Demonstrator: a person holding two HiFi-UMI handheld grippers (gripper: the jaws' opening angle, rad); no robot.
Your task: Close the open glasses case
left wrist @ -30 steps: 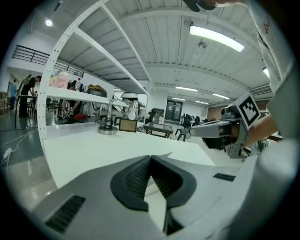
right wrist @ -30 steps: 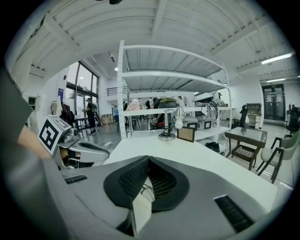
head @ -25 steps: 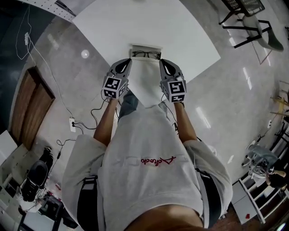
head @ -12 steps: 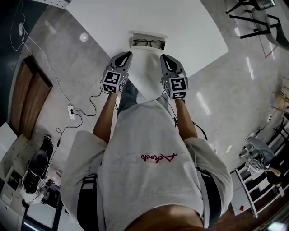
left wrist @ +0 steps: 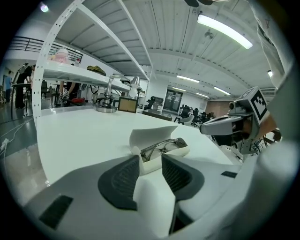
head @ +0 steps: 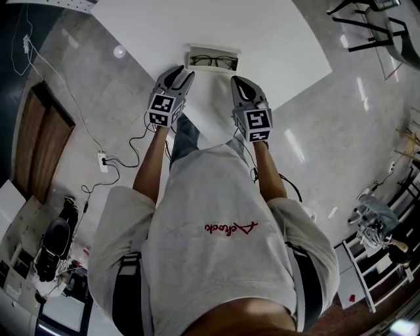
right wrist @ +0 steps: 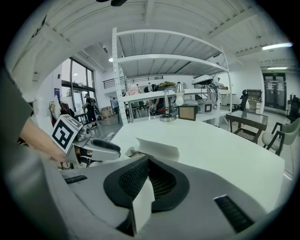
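Note:
The open white glasses case (head: 213, 60) lies on the white table (head: 275, 39), with dark-framed glasses (left wrist: 161, 146) in its tray and its lid (left wrist: 154, 134) standing up behind. My left gripper (head: 186, 72) hovers just short of the case's left end; its jaws are opening and nothing is between them (left wrist: 151, 158). My right gripper (head: 237, 80) hangs a little short of the case's right end, its tips together (right wrist: 147, 159) and holding nothing. From that side only the case's lid (right wrist: 158, 149) shows.
The table's near corner (head: 220, 147) points at the person's body. A white shelf rack (right wrist: 168, 61) with a lamp and small items stands at the table's far side. Chairs (head: 367, 20) and floor cables (head: 111, 164) lie around the table.
The left gripper's jaws have parted from shut. Both grippers have sunk a little toward the table, still just short of the case.

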